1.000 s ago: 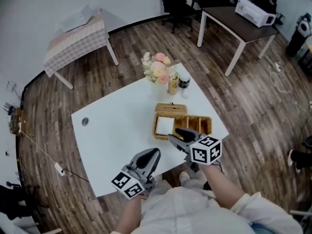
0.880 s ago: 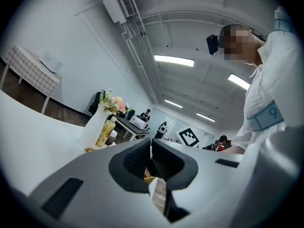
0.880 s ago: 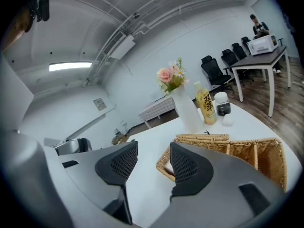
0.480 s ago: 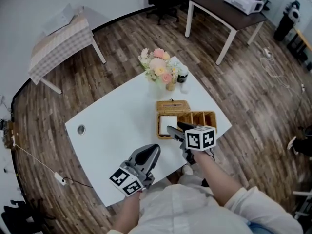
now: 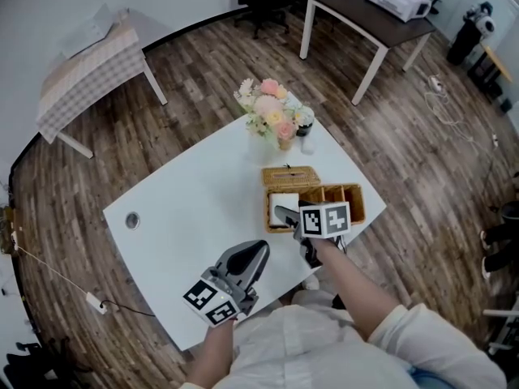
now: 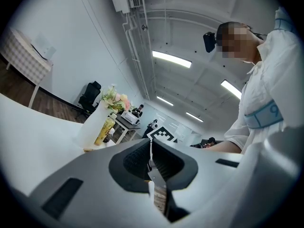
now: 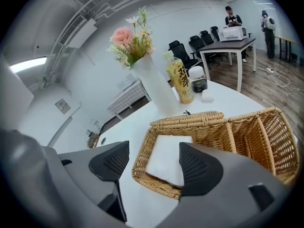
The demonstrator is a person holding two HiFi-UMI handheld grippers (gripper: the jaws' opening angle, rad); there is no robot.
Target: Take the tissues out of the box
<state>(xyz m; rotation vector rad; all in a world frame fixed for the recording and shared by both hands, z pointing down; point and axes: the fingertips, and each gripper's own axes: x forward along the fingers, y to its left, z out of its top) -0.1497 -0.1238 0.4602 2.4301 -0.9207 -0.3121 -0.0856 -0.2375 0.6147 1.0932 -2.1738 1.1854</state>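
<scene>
A wicker box (image 5: pixel 334 198) (image 7: pixel 247 137) stands at the white table's near right corner. A flat white stack of tissues (image 5: pixel 284 203) (image 7: pixel 167 158) lies in its left compartment, beside a closed wicker lid (image 5: pixel 289 174) (image 7: pixel 188 119). My right gripper (image 5: pixel 289 216) (image 7: pixel 154 167) hovers just before that compartment's near rim, its jaws opening with nothing between them; the tissues lie beyond the pads, untouched. My left gripper (image 5: pixel 246 262) (image 6: pixel 151 161) stays shut and empty over the table's near edge, tilted up toward the ceiling.
A white vase of flowers (image 5: pixel 272 116) (image 7: pixel 152 87), a yellow bottle (image 7: pixel 179 82) and a dark-lidded jar (image 7: pixel 197 80) stand behind the box. The box's right compartments (image 7: pixel 266 132) hold nothing. A dark table (image 5: pixel 365 14) and a chequered table (image 5: pixel 89 55) stand farther off.
My right gripper has moved forward from the table's near edge up to the box's tissue compartment. The left gripper has kept its place.
</scene>
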